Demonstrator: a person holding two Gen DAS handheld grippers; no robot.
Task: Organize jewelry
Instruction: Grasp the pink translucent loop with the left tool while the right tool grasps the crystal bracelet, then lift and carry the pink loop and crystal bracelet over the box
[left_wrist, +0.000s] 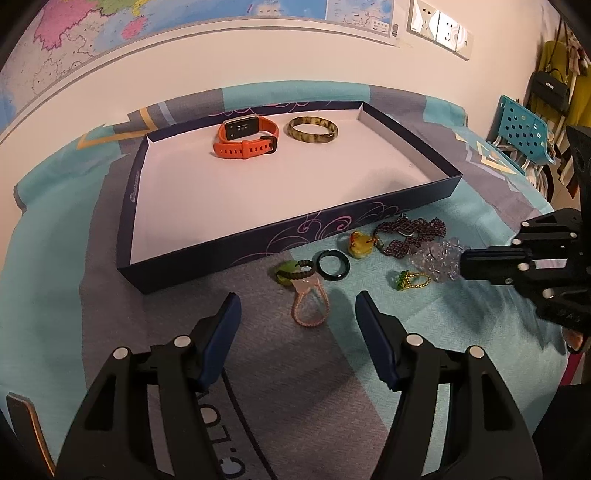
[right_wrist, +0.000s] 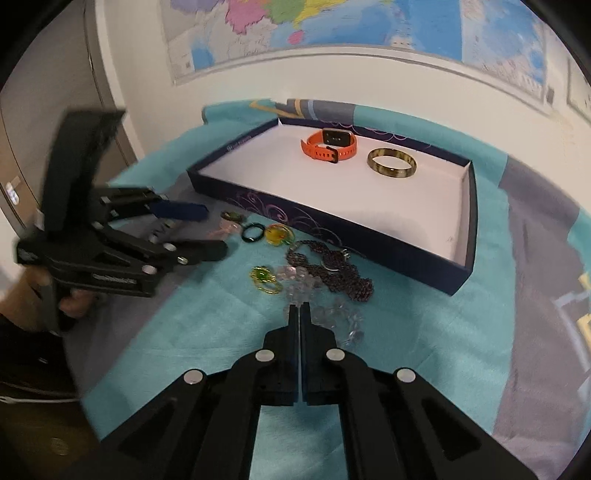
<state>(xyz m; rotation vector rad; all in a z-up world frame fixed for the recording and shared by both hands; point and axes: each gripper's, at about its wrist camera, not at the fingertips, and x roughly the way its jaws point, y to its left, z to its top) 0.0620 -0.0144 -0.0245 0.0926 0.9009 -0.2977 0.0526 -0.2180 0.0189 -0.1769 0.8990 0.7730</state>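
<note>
Clear bead bracelet (right_wrist: 332, 317) pinched by right tool (right_wrist: 299, 308); left tool (left_wrist: 297, 301) gapes wide.

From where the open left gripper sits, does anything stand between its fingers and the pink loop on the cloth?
Nothing visible does. The left gripper is open, and the pink loop lies on bare cloth just ahead between the fingers. The green pendant sits beyond it.

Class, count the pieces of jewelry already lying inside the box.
2: an orange watch band toward the far wall of the box, and a mottled bangle right beside it. Nothing else shows inside; the other pieces lie on the cloth outside.
</note>
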